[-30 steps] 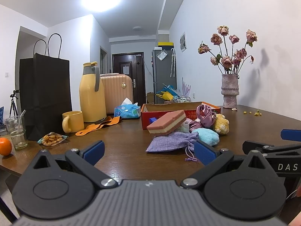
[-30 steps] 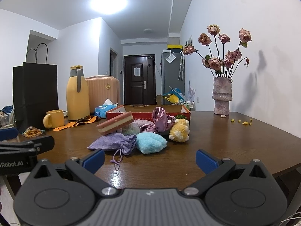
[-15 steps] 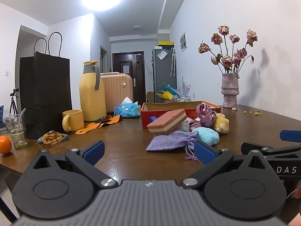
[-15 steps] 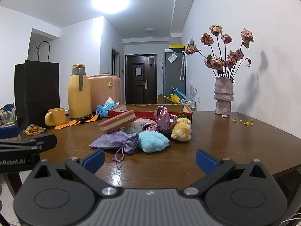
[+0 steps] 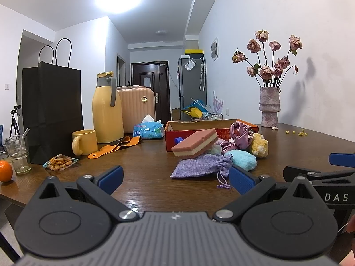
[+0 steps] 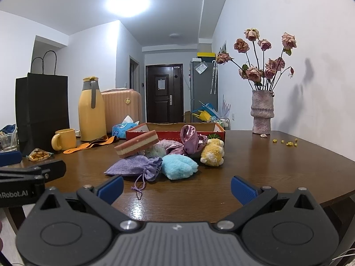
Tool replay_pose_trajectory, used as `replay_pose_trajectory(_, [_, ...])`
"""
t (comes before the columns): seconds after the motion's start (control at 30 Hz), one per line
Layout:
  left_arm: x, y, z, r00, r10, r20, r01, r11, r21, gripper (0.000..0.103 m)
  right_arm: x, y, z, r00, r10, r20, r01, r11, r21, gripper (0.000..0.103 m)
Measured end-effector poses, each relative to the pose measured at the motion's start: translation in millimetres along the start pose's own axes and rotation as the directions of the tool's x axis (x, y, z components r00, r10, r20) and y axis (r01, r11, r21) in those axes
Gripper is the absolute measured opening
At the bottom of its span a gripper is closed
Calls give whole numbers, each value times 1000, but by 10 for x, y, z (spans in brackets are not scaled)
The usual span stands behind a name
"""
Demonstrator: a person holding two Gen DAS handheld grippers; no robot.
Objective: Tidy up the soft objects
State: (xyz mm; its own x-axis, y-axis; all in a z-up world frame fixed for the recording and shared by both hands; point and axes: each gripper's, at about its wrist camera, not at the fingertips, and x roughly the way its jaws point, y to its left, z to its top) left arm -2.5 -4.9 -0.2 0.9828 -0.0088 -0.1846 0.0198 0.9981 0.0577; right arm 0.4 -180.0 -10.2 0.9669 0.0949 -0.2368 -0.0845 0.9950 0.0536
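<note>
Purple drawstring pouch (image 6: 137, 166) beside blue plush (image 6: 178, 167), both tools, left tool (image 5: 175, 177) and right tool (image 6: 176, 187), spread wide, empty.

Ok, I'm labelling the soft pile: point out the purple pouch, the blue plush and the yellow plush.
purple pouch (image 6: 133, 166), right wrist view, cloth body.
blue plush (image 6: 179, 166), right wrist view, fluffy middle.
yellow plush (image 6: 212, 151), right wrist view, body.

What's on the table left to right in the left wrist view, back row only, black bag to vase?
black paper bag → yellow mug → yellow thermos jug → tissue pack → red cardboard box → vase of dried roses
</note>
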Motion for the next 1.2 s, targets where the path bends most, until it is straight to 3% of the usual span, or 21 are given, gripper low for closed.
replay_pose_trajectory(0.23, [53, 13, 15, 1000, -18, -8, 18, 1000, -7, 103, 16, -21, 18, 1000, 1, 7, -1, 1000, 11, 103])
replay_pose_trajectory(0.4, [177, 104, -6, 999, -13, 33, 13, 1000, -17, 103, 158, -103, 5, 1000, -11, -6, 11, 1000, 17, 103])
replay_pose_trajectory(0.53, [495, 292, -12, 994, -96, -46, 91, 991, -99, 103, 400, -185, 24, 1000, 4, -17, -3, 999, 49, 103])
replay_pose_trajectory(0.6, [692, 351, 23, 992, -87, -86, 77, 991, -108, 103, 552, -217, 44, 999, 50, 11, -50, 998, 42, 103])
replay_pose_trajectory(0.7, [989, 407, 92, 988, -81, -131, 69, 993, -98, 103, 817, -234, 173, 987, 133, -87, -130, 991, 39, 103])
replay_pose_trajectory(0.77, [1193, 450, 146, 984, -91, -151, 74, 990, -117, 103, 981, -245, 246, 980, 167, -107, -159, 984, 78, 103])
replay_pose_trajectory(0.83, [1384, 495, 234, 980, -109, -166, 85, 985, -147, 103, 1183, -239, 329, 972, 187, -142, -171, 978, 116, 95])
replay_pose_trajectory(0.97, [1737, 565, 415, 966, -189, -179, 146, 963, -228, 103, 1547, -196, 508, 960, 237, -147, -219, 967, 130, 86])
replay_pose_trajectory(1.13, [2236, 618, 510, 931, -280, -234, 182, 912, -367, 95, 2105, -152, 815, 951, 273, -144, -257, 959, 120, 78])
replay_pose_trajectory(1.2, [2430, 623, 504, 910, -323, -260, 198, 889, -413, 76, 2376, -126, 919, 941, 298, -162, -280, 952, 123, 67])
